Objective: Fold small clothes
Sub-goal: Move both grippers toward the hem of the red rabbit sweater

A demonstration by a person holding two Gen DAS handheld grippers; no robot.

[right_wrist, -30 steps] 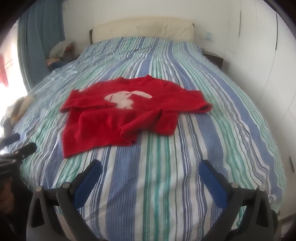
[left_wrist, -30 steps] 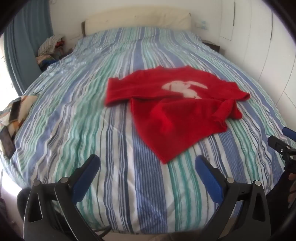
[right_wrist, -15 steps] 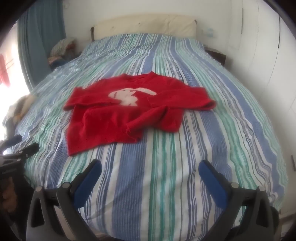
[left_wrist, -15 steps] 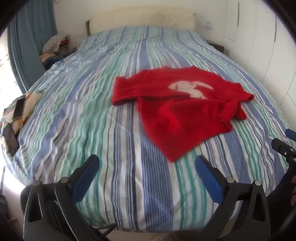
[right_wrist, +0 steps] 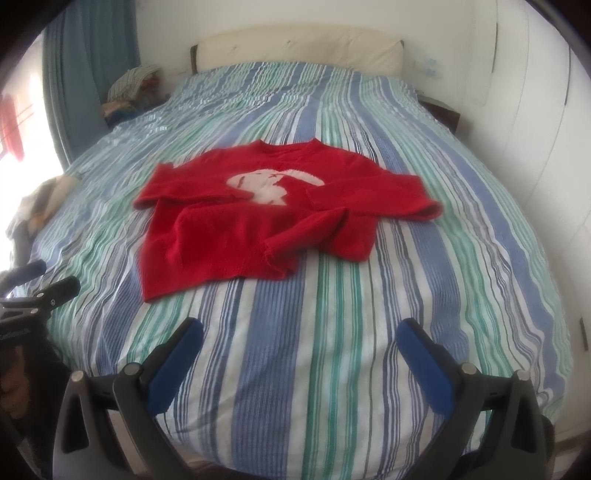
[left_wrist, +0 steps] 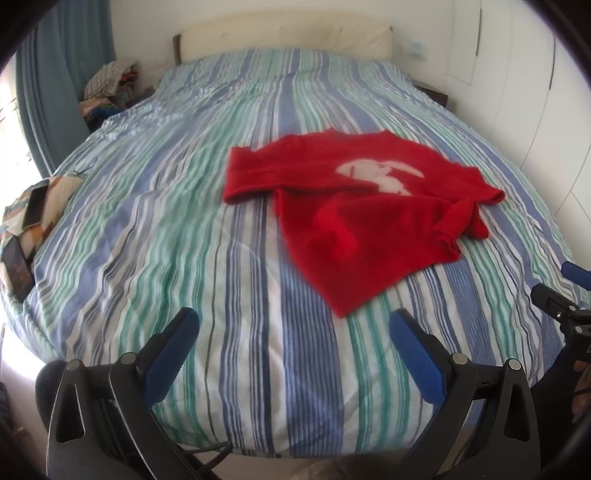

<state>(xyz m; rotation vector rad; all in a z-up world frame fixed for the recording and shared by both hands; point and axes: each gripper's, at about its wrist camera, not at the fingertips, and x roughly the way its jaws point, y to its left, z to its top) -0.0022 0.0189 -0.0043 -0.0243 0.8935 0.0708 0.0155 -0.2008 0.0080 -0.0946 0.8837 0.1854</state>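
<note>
A small red sweater with a white figure on the chest lies crumpled on the striped bedspread, one sleeve folded over its body. It also shows in the right wrist view. My left gripper is open and empty, hovering over the foot of the bed, short of the sweater's nearest corner. My right gripper is open and empty, also over the foot of the bed, the sweater ahead and to its left. Each gripper shows at the edge of the other's view.
The bed fills both views, with a cream headboard at the far end. A patterned cloth with two phones lies at the left edge. A clothes pile and blue curtain stand at the far left. White wardrobe doors line the right.
Both grippers have drawn back and risen slightly from the bed, so the sweater looks farther away. The sweater has not moved. Both grippers stay open.
</note>
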